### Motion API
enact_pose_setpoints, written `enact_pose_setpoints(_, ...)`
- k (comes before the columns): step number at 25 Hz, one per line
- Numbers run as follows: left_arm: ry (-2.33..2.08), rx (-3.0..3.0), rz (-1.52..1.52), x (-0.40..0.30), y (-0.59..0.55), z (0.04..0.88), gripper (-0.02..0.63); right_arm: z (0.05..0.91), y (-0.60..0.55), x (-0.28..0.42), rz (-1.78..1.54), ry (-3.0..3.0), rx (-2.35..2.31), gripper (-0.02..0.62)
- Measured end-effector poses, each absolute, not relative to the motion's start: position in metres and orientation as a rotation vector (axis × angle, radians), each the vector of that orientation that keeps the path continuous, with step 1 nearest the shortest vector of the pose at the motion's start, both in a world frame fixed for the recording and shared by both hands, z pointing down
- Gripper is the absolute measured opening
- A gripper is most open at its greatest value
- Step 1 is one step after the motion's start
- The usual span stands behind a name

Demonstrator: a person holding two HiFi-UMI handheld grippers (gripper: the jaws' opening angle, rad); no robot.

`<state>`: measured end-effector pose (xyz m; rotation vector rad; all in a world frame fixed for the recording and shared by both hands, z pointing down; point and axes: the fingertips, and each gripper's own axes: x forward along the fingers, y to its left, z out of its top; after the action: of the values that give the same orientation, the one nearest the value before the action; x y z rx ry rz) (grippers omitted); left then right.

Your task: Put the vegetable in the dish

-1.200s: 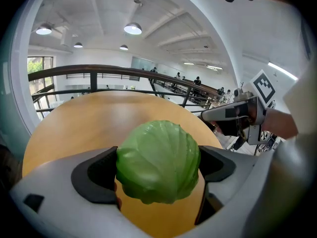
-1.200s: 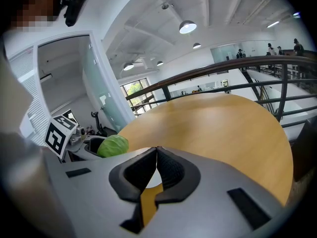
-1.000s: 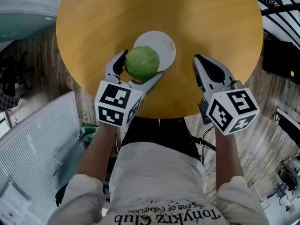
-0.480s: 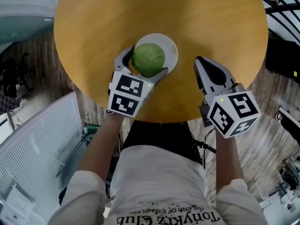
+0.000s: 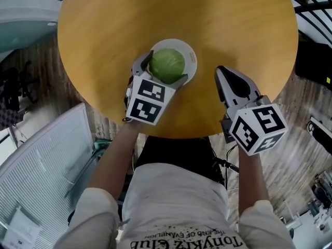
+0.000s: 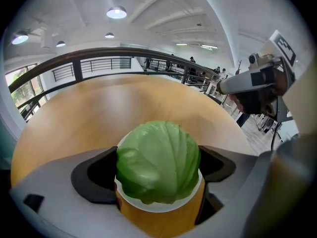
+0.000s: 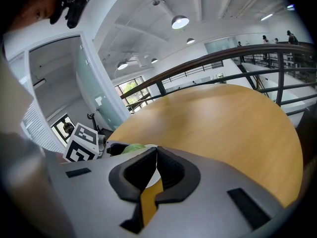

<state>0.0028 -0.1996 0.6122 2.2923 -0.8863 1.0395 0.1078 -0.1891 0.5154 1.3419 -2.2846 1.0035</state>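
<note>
Over the near part of the round worktop, in the head view, the left hand-held gripper is clamped on a cabbage, which sits directly above a small white dish. The right hand-held gripper hangs just beside the dish with its jaws together and nothing in them. The worktop is smooth, honey-coloured wood with a matt sheen. The dish is a plain, shallow round, only a little wider than the cabbage.

Along the left gripper view, the cabbage fills the gap between the two grey jaws, and both dark pads press its sides. It is a pale green ball with ribbed, overlapping leaves, slightly lumpy and looking firm. The dish rim shows as a white crescent right under it. Cabbage and dish look to be touching or nearly so, though I cannot tell for certain.

Along the right gripper view, the ridged black pads meet at the tips, and a sliver of cabbage shows beyond them.

By my reading the carrying is done and the cabbage is in place. What is left is to open the left jaws and draw them clear without rolling the round head off the shallow dish.
</note>
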Motion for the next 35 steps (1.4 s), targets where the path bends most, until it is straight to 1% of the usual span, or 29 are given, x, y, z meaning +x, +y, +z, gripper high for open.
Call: enact_pose_setpoints(35,-0.81,2.279,1.132,0.017,-0.204,0.631,0.494,0.526,-0.185,0.114,1.053,-2.277,1.349,0.025)
